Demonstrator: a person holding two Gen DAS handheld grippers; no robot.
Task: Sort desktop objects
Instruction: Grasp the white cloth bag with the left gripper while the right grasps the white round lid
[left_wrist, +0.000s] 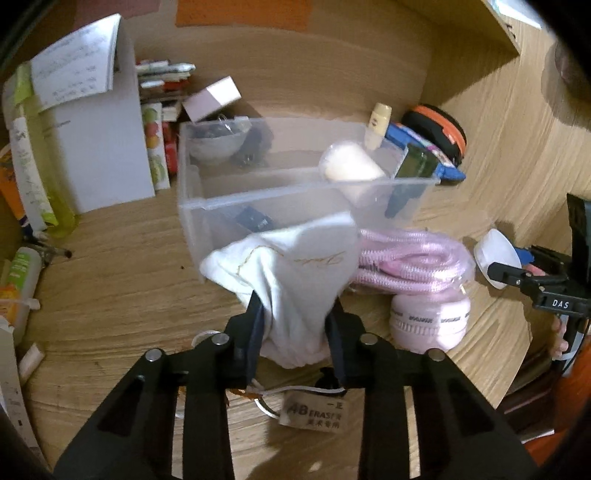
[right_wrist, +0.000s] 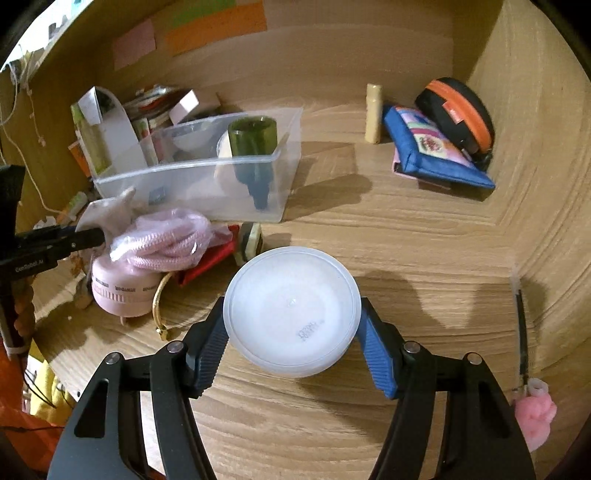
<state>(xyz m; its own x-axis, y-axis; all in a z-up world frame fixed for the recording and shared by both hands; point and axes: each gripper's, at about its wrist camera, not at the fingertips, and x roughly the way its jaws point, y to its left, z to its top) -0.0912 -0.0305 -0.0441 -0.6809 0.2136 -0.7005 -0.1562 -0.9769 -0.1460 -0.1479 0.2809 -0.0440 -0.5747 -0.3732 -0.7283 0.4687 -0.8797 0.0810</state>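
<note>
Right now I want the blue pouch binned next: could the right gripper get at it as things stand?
Probably not yet: the right gripper is shut on a white tub. The desk toward the blue pouch looks bare.

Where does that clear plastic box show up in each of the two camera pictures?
Left wrist view: the clear plastic box sits in the middle, just behind the white cloth pouch pinched in the left gripper.
Right wrist view: the same box is upper left, beyond the white tub in the right gripper.
Shared landmark: the pink cord bundle lying just in front of the box.
</note>
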